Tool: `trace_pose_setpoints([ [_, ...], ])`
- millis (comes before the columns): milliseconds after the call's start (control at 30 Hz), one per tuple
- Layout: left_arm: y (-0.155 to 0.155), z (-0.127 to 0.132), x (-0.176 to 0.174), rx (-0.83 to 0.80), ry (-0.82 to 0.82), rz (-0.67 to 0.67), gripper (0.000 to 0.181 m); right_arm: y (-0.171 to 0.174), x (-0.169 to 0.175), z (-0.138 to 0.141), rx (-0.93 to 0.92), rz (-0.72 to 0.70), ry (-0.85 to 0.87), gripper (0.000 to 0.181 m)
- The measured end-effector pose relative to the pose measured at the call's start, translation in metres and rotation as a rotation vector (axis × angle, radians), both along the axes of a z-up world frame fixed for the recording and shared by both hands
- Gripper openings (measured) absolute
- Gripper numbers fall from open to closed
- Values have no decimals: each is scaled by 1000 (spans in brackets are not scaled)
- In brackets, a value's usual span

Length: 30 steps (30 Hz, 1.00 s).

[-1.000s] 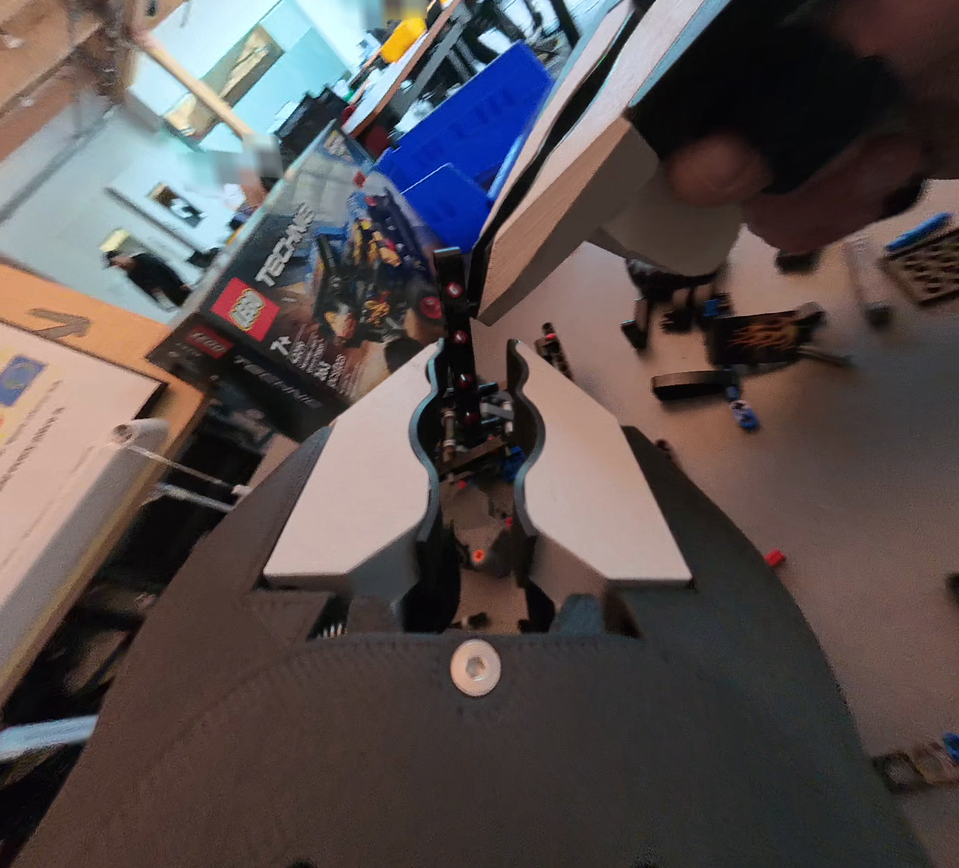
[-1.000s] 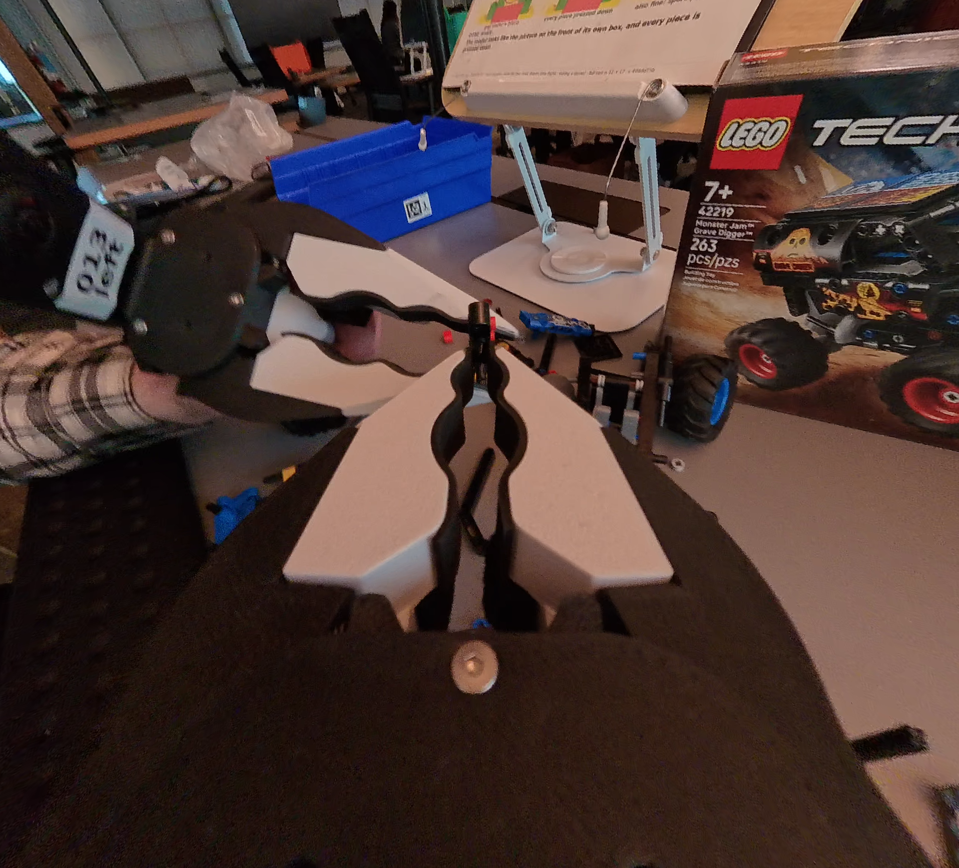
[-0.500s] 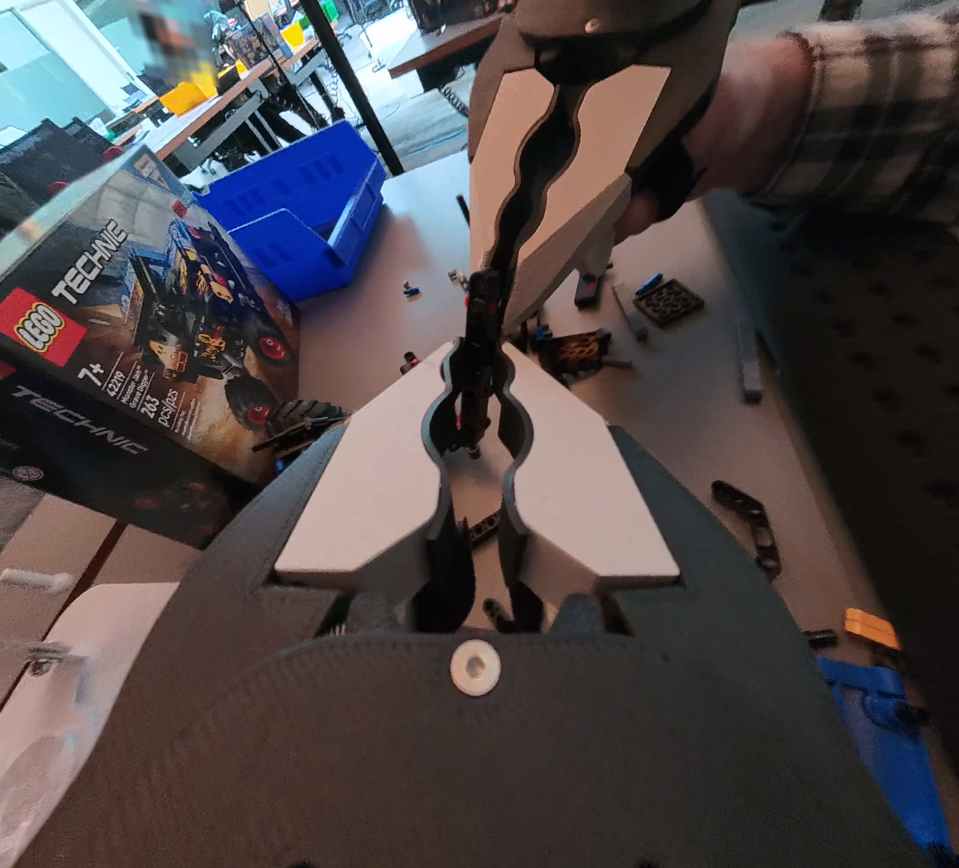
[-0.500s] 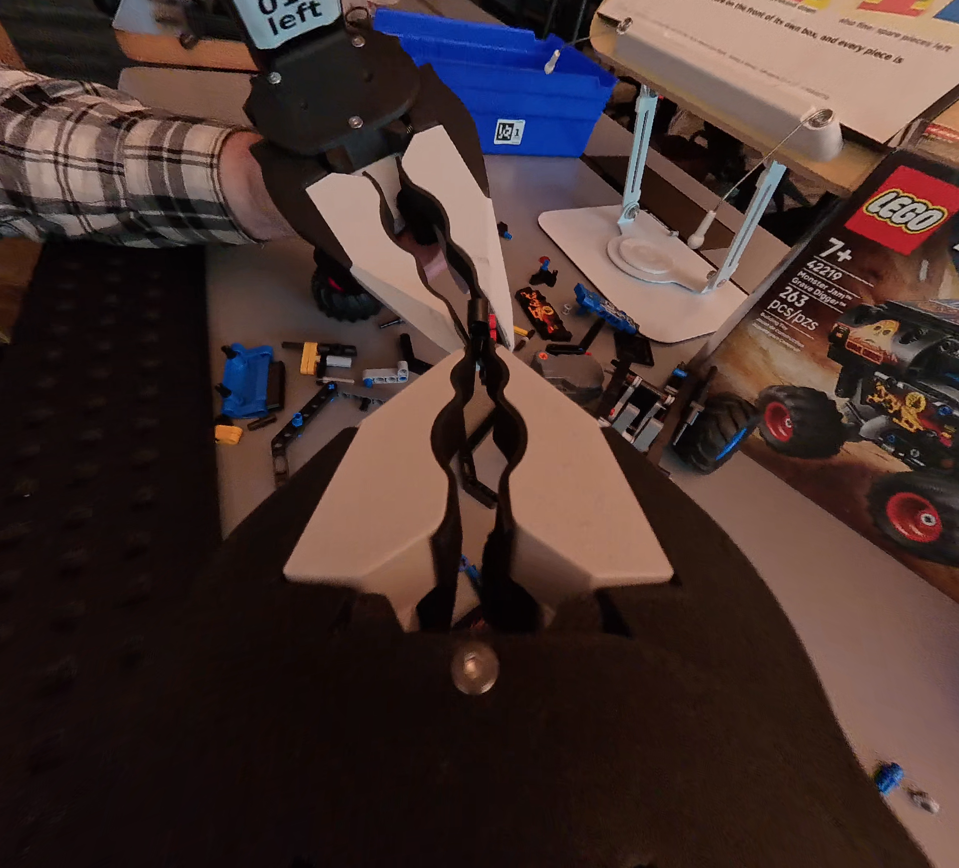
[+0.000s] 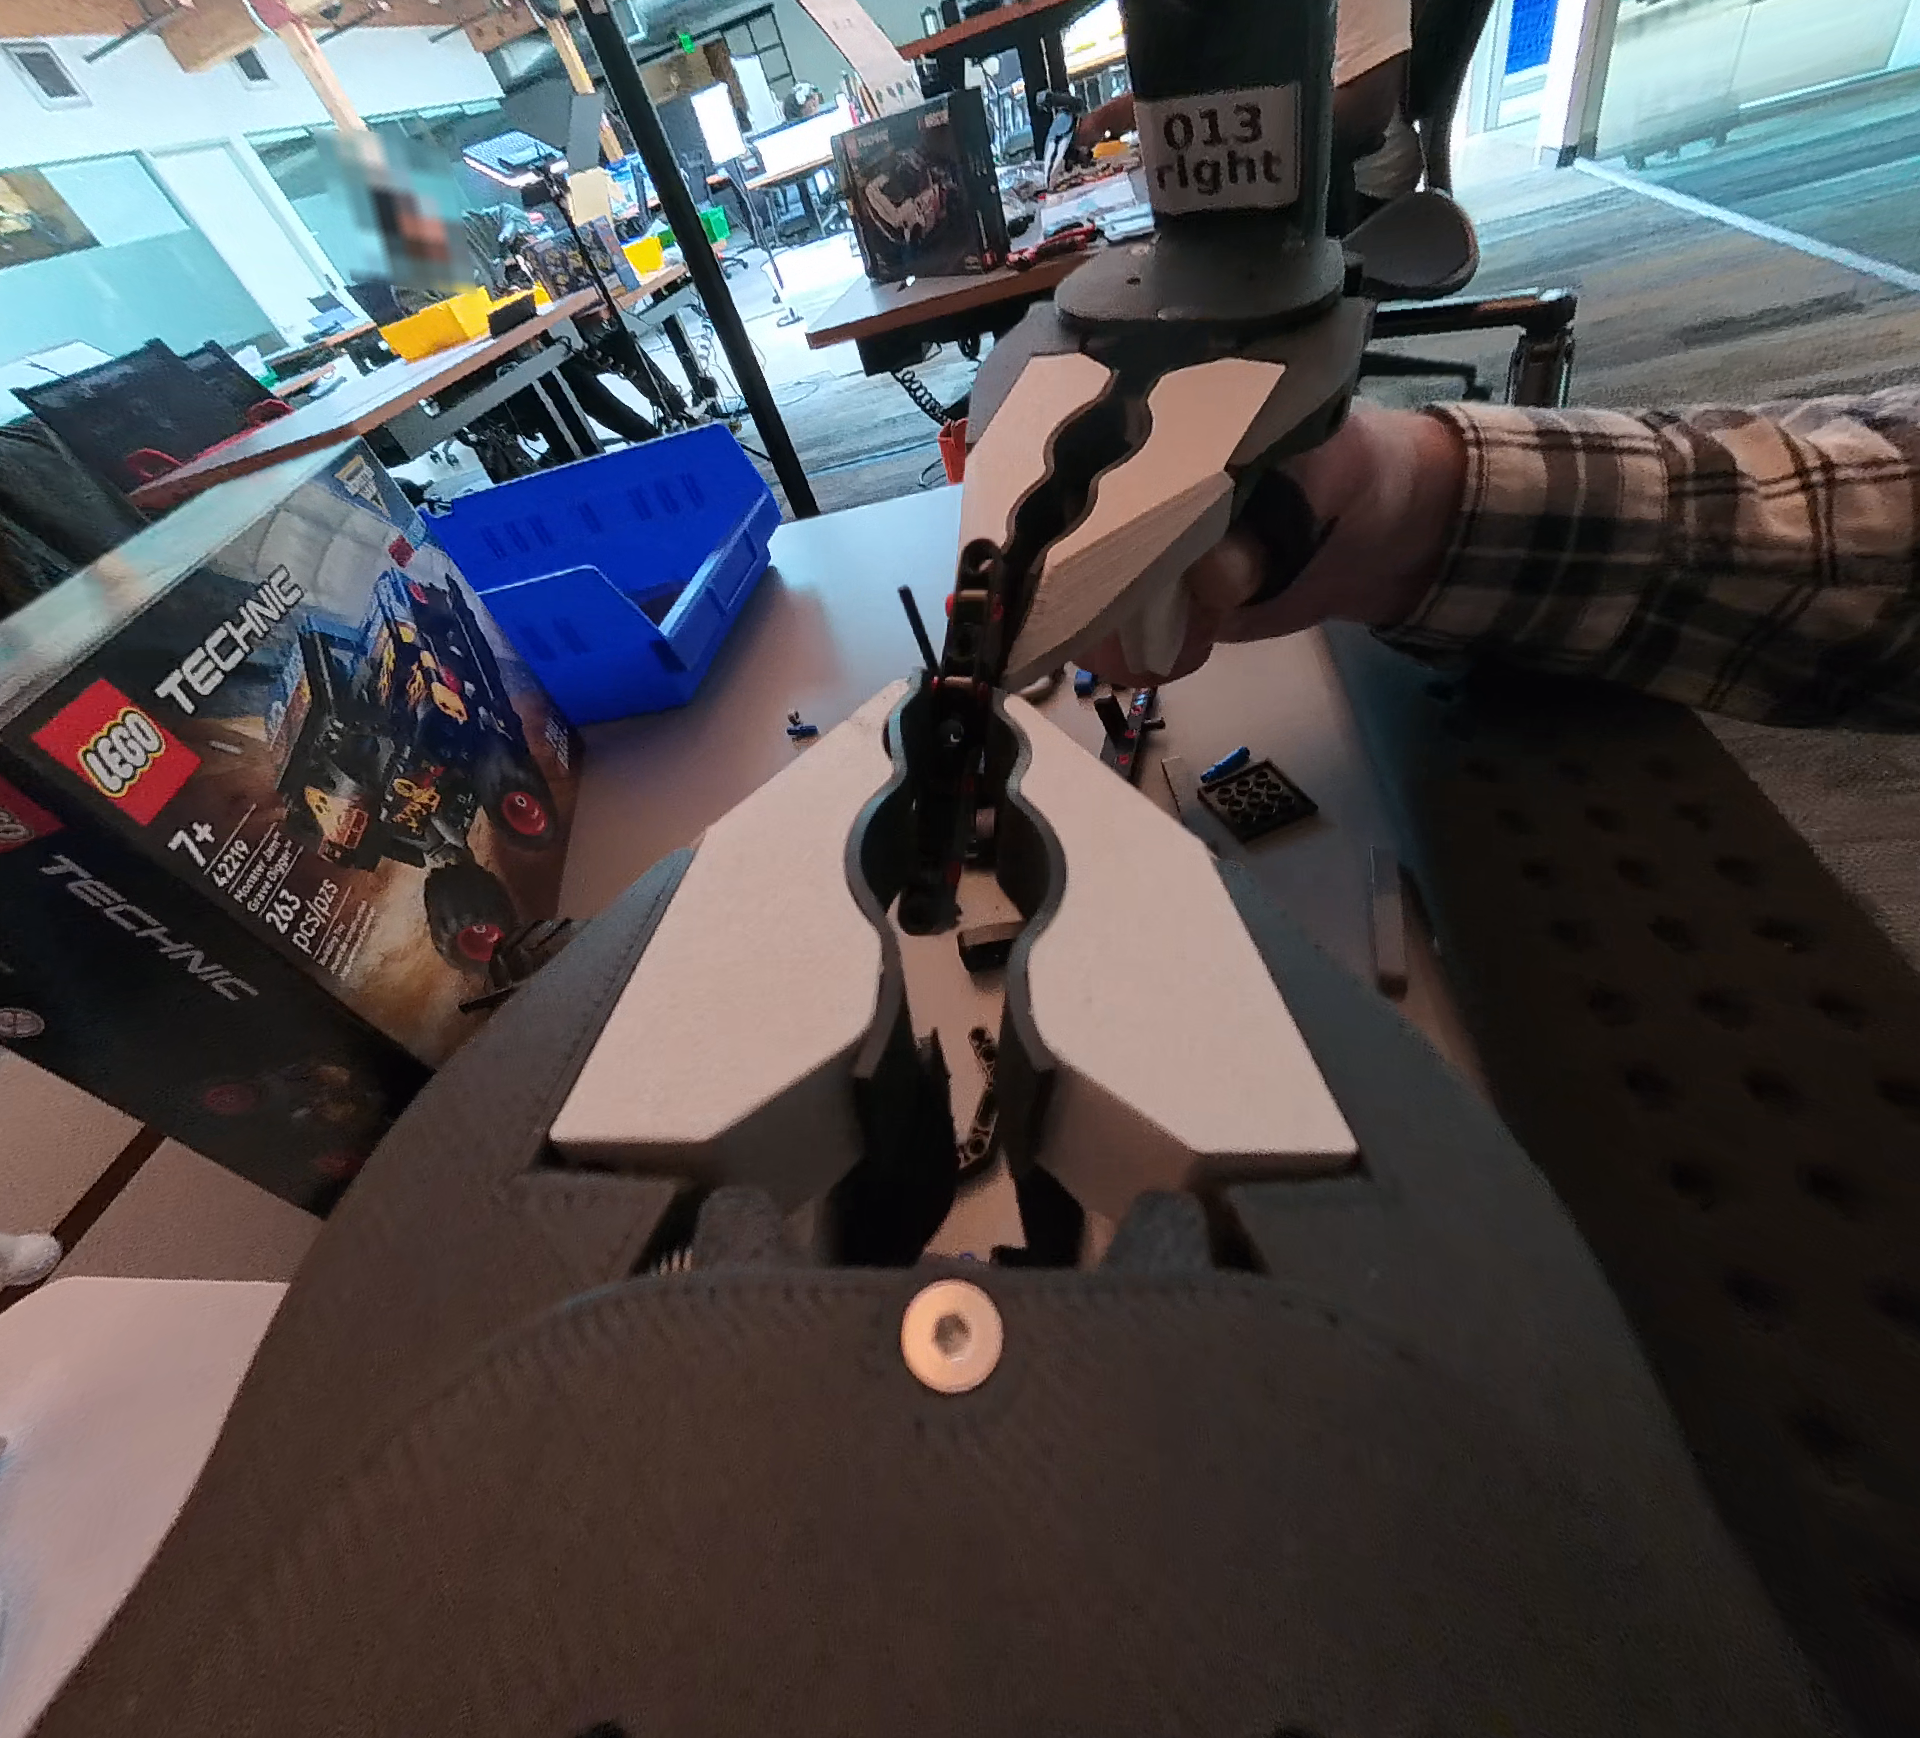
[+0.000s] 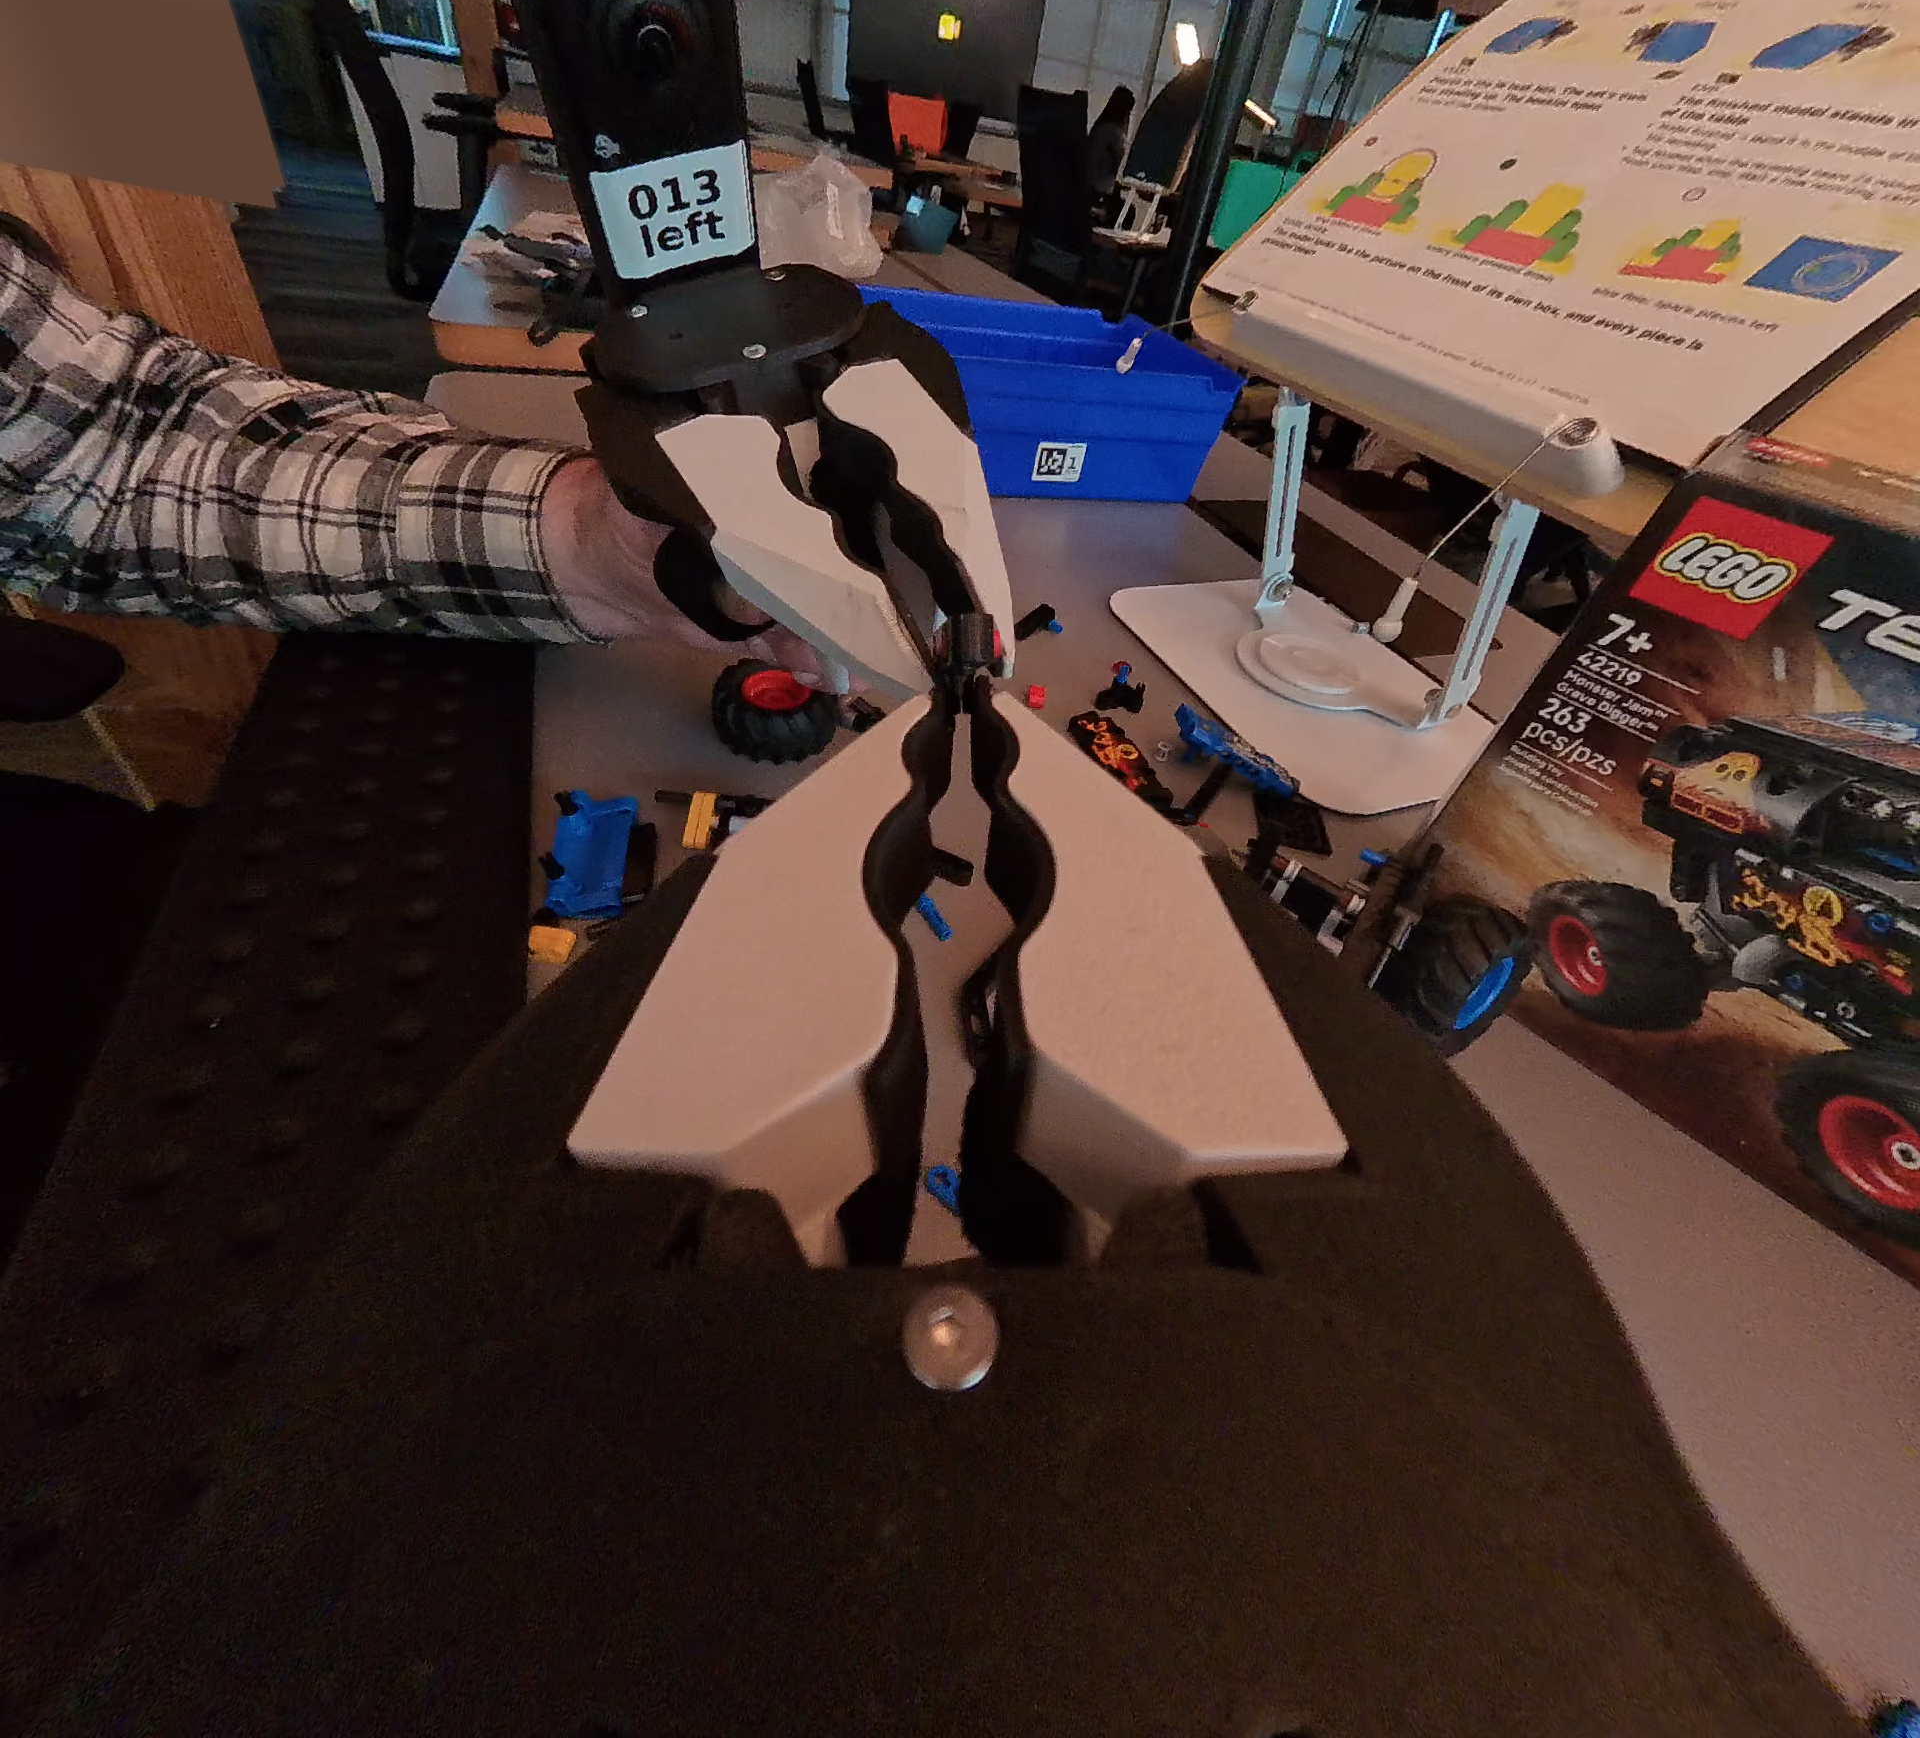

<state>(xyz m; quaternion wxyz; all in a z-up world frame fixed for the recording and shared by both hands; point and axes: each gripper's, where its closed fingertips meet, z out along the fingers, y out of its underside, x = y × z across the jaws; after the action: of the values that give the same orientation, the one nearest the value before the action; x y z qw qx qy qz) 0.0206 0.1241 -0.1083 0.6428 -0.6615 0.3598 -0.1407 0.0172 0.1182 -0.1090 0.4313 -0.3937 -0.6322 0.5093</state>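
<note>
1. Two grippers are seen, tips meeting at frame centre: the left gripper (image 5: 951, 712) and the right gripper (image 6: 964, 701), both clenched on one slim black beam assembly with red pins (image 5: 951, 753), held above the grey table (image 5: 831, 576).
2. One printed toy-set box (image 5: 281, 753) at left and one blue plastic bin (image 5: 623, 566) are counted.
3. Since the earlier frame, the right gripper (image 5: 1023, 623) has been raised more upright.
4. The assembly's lower end is hidden between the fingers.
</note>
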Motion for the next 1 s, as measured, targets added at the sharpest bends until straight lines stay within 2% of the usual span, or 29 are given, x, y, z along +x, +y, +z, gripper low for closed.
trace_pose_setpoints([
  [200,3,9,-2,-10,-129,37,5,4,-3,6,42,-74,50,2],
  [367,7,16,-4,-44,-255,60,5,9,-4,13,150,-195,87,2],
  [400,9,23,-9,-28,-300,82,8,10,-5,9,181,-215,68,1],
  [433,6,51,-29,-4,-485,86,7,12,-8,-10,237,-228,-20,2],
  [467,4,70,-52,38,-560,113,6,11,-10,-25,254,-228,-74,1],
  [500,5,65,-59,44,-458,156,6,7,-10,-22,238,-218,-62,1],
  [533,6,46,-50,-16,-380,124,8,5,-9,-15,230,-211,-45,1],
  [567,5,33,-41,-57,-396,91,7,6,-9,-17,237,-207,-75,2],
  [600,5,28,-33,-76,-401,69,8,7,-10,-35,216,-182,-161,2],
  [667,8,31,-29,-109,-448,21,7,8,-7,-72,169,-130,-319,2],
  [700,13,29,-34,-143,-521,19,7,5,-5,-80,145,-110,-364,4],
  [733,16,23,-35,-194,-585,-2,7,4,-3,-87,130,-100,-397,14],
  [800,19,14,-33,-253,-644,-32,8,10,-1,-101,128,-113,-464,24],
  [833,20,12,-31,-263,-655,-38,8,9,-3,-95,116,-117,-439,26],
  [900,22,11,-27,-282,-678,-61,8,10,-11,-66,87,-145,-299,21],
  [1000,23,9,-19,-279,-674,-70,8,9,-19,-28,-86,-137,-133,16],
])
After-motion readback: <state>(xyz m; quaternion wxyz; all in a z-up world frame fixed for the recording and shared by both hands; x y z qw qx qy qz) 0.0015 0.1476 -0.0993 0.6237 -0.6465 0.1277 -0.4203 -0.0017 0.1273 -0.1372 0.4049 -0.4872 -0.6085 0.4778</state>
